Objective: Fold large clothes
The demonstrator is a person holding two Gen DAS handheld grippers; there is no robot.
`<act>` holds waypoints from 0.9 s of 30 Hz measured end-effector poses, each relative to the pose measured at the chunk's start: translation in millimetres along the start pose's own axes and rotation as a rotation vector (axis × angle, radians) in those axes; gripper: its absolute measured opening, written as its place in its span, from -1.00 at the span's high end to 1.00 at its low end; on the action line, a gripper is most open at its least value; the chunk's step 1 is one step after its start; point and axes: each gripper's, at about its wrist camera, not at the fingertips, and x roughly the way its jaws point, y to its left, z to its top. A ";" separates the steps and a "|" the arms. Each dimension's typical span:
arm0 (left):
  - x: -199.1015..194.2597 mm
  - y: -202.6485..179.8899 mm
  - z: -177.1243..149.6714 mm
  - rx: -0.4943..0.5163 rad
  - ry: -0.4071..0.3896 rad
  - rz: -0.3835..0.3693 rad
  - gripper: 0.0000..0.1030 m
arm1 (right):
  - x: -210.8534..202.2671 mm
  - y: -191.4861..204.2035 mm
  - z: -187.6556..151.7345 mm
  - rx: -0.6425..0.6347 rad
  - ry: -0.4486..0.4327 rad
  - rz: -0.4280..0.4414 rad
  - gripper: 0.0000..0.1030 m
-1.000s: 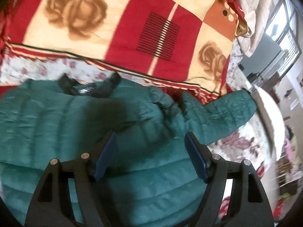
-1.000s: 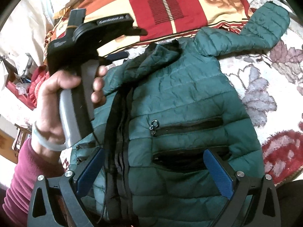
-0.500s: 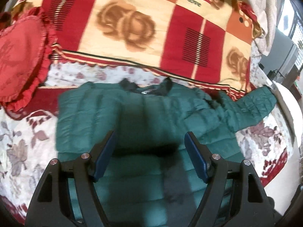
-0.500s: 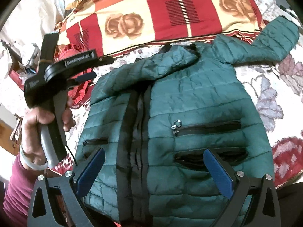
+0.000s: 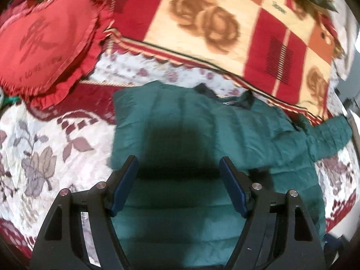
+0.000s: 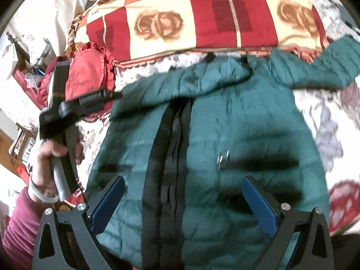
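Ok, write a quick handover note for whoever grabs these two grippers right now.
Left gripper: open, empty, above the jacket's left side.
Right gripper: open, empty, above the zip front.
Green puffer jacket: face up on the floral bedspread, one sleeve folded across the chest, the other sleeve spread toward the checked quilt.
Left: fold in the spread sleeve, then fold the body.

Teal quilted jacket (image 6: 236, 121) with black zipper band, red-and-cream rose-checked blanket (image 6: 202, 18), red ruffled cushion (image 5: 42, 45), floral bedspread (image 5: 45, 157).

Soft daylight, motion blur throughout, fisheye bending at edges; dark shadow on green jacket (image 5: 202, 135)
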 end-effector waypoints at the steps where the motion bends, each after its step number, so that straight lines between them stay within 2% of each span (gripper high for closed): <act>1: 3.5 7.4 0.4 -0.021 0.001 0.006 -0.45 | 0.9 -4.6 8.6 -0.002 -0.029 -0.015 -0.99; 8: 23.0 34.3 2.3 -0.088 0.017 0.022 -0.45 | 36.2 -41.2 67.8 0.024 -0.080 -0.053 -0.99; 11: 30.4 42.1 3.3 -0.108 0.024 0.029 -0.45 | 53.7 -53.5 91.6 0.011 -0.111 -0.103 -0.99; 18: 42.1 48.2 5.6 -0.125 0.043 0.020 -0.45 | 94.6 -66.7 133.2 -0.015 -0.060 -0.136 -0.91; 23: 49.8 46.1 5.2 -0.119 0.052 0.020 -0.45 | 124.8 -69.1 140.8 -0.042 0.036 -0.106 -0.55; 26: 51.8 44.9 5.7 -0.109 0.052 0.029 -0.45 | 135.9 -73.0 137.8 -0.052 0.072 -0.137 -0.02; 27: 52.1 45.3 6.4 -0.110 0.052 0.028 -0.45 | 136.6 -74.6 137.3 -0.056 0.071 -0.140 0.25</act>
